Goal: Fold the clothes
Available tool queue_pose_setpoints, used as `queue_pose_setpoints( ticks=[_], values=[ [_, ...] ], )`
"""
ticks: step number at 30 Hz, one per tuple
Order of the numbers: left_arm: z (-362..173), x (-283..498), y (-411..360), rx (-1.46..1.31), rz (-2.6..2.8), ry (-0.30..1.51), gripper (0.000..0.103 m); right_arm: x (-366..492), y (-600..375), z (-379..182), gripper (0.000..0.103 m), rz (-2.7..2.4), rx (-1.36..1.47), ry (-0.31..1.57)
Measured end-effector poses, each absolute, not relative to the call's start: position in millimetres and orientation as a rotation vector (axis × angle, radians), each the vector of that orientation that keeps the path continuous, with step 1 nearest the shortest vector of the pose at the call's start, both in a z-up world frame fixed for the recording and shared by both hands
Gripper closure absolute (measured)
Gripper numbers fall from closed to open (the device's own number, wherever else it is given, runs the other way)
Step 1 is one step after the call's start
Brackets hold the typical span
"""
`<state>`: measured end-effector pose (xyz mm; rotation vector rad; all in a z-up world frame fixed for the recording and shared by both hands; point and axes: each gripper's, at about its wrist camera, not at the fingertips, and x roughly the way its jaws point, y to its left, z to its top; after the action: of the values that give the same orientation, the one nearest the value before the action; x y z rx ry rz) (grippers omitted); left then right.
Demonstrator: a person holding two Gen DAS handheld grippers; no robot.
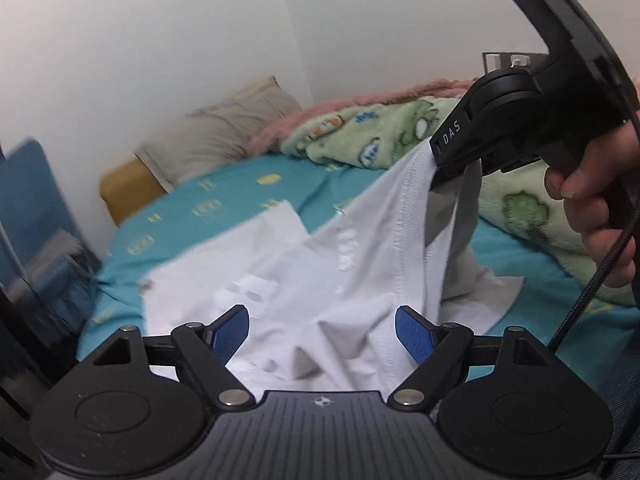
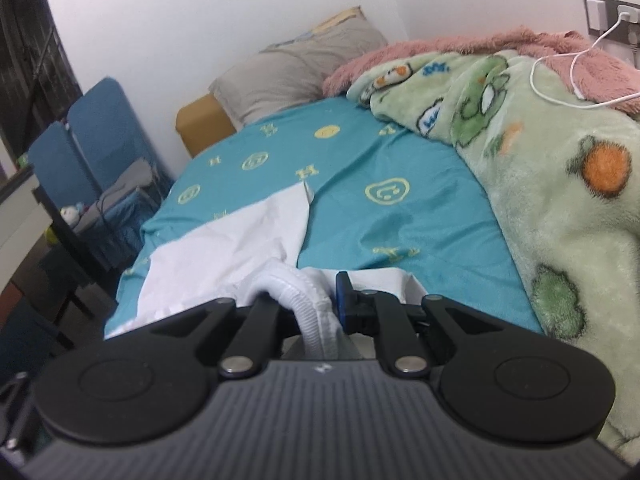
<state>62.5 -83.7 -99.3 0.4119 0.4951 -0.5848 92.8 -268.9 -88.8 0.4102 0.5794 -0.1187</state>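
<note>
White garment (image 1: 320, 272) print smeared, unreadable; near edge hidden behind left gripper (image 1: 322, 334) body. Right gripper (image 2: 316, 300): left finger buried under bunched cloth. Chairs (image 2: 92, 148) blurred, partly cut off

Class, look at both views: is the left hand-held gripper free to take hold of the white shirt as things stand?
Probably yes. The left hand-held gripper is open, with the shirt lying directly between and ahead of its fingers and nothing in between. The right hand-held gripper grips the collar off to the side, clear of that path.
</note>
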Motion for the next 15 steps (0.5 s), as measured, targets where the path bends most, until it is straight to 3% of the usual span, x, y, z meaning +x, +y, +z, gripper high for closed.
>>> queue_pose_setpoints(
  ticks=[3,15],
  values=[
    [-115.5,71.9,-92.8,0.401,-0.640,0.544,0.021,90.8,-270.1,-89.5,0.092,-0.111,0.390,0.604],
    [-159.3,61.3,-120.6,0.680,-0.344,0.413,0.021,84.9,-287.5,-94.3,0.092,-0.198,0.460,0.582]
  ],
)
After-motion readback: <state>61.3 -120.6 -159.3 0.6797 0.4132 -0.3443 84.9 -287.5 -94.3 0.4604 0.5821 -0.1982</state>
